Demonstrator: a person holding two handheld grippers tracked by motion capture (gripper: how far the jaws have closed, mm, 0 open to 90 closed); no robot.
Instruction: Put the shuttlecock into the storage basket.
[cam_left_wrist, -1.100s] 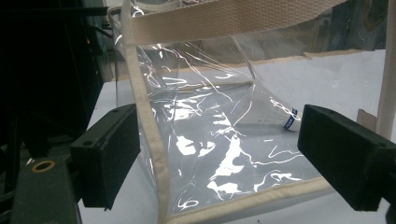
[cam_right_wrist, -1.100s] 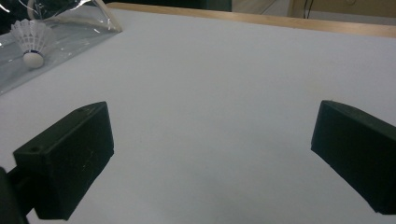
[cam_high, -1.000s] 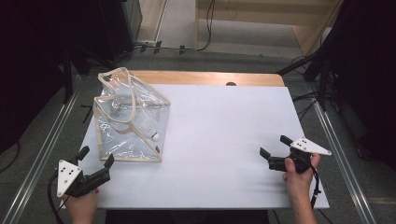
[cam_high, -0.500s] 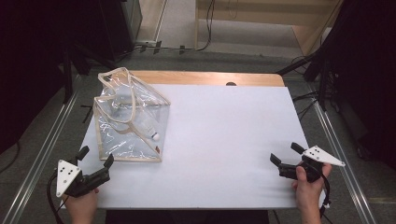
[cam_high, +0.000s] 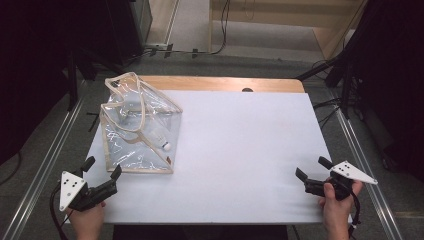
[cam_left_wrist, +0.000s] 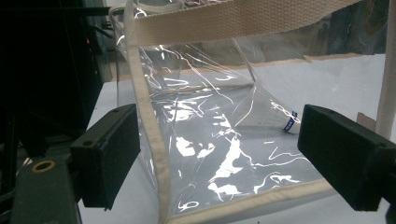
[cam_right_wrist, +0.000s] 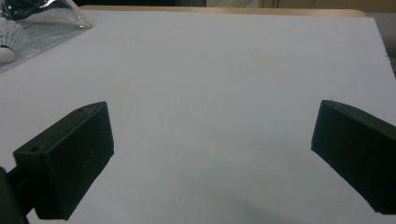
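A clear plastic bag (cam_high: 137, 127) with beige webbing trim and handles stands on the left part of the white tabletop (cam_high: 240, 145). Inside it lies a white shuttlecock (cam_high: 160, 141). My left gripper (cam_high: 103, 166) is open just in front of the bag's near left corner. In the left gripper view the bag (cam_left_wrist: 210, 116) stands close ahead of that gripper (cam_left_wrist: 219, 158), with the shuttlecock's blue-banded cork (cam_left_wrist: 292, 123) behind the plastic. My right gripper (cam_high: 312, 167) is open near the front right corner and holds nothing. In its own view the gripper (cam_right_wrist: 212, 154) hovers over bare tabletop.
A wooden strip (cam_high: 225, 84) runs along the table's far edge. Metal rails (cam_high: 45, 160) flank both sides. Dark equipment and cables stand beyond the table. The bag's corner (cam_right_wrist: 46, 18) and the shuttlecock (cam_right_wrist: 7, 44) sit at the right gripper view's top left.
My right gripper has drawn back a little toward the near right edge of the table. The left gripper and the bag have stayed put.
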